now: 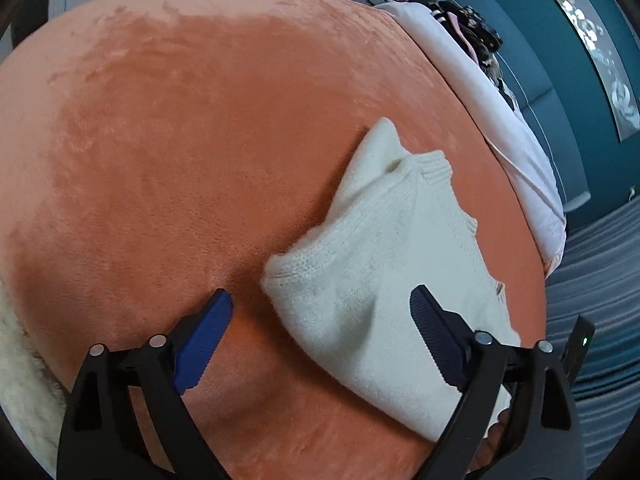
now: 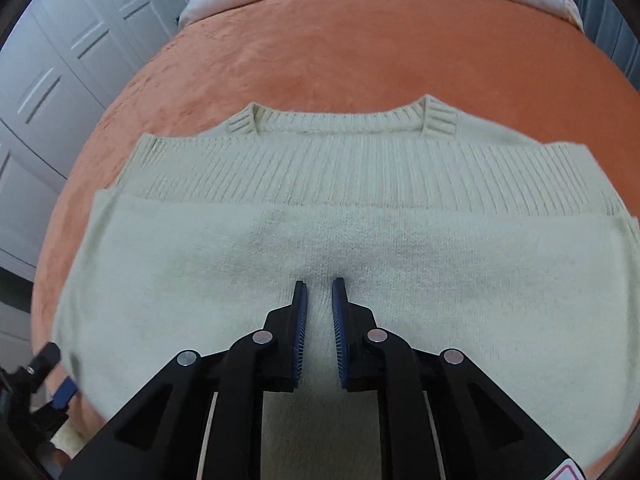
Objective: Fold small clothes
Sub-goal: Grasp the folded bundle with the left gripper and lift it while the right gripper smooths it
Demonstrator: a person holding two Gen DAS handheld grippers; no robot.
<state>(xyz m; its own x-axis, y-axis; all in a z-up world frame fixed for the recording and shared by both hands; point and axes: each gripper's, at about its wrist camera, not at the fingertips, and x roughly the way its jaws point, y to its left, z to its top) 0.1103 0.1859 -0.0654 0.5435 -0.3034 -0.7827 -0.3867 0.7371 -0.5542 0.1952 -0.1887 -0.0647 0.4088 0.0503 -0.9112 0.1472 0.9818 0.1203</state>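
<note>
Our right claw point(image 2: 319, 300) pinches a ridge of the cream knit sweater point(image 2: 340, 248), fingers nearly together on the fabric, while our left claw point(image 1: 320, 336) hovers wide apart and empty over the garment's corner. We have the sweater lying folded on the orange plush bed cover point(image 1: 160, 140), toward the bed's near edge, with its ribbed hem point(image 2: 340, 172) doubled up just short of the neckline point(image 2: 340, 124). Pink bedding point(image 1: 500, 112) lines the far edge. Our concern: the thin pinch may catch only the top layer, so a lift could peel the fold open or drag the sweater askew.
</note>
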